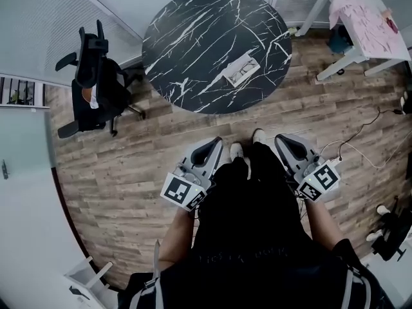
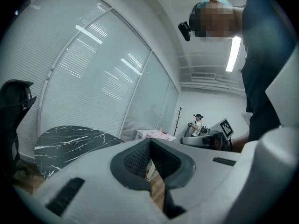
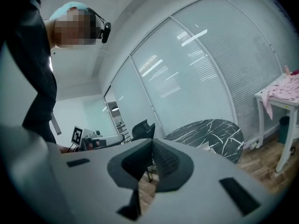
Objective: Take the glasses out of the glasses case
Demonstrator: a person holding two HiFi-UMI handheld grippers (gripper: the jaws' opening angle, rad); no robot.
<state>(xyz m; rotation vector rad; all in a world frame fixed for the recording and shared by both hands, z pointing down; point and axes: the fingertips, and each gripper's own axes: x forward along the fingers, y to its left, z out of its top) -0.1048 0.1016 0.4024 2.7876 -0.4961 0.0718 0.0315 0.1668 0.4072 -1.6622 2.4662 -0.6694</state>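
The glasses case (image 1: pixel 240 69) lies open on the near right part of a round black marble table (image 1: pixel 193 31), with the dark-framed glasses resting on it. Both grippers hang low by the person's body, well short of the table. My left gripper (image 1: pixel 207 148) is shut with nothing between its jaws, its tips meeting in the left gripper view (image 2: pixel 150 143). My right gripper (image 1: pixel 286 143) is likewise shut and empty (image 3: pixel 152 143). In the right gripper view the table (image 3: pixel 210 132) shows ahead, with the case (image 3: pixel 205 146) a small pale shape on its edge.
A black office chair (image 1: pixel 96 82) stands left of the table. A white table with a pink cloth (image 1: pixel 367 18) is at the far right, cables (image 1: pixel 360 140) trail over the wood floor. Frosted glass walls lie behind. Another person (image 2: pixel 198 122) stands far off.
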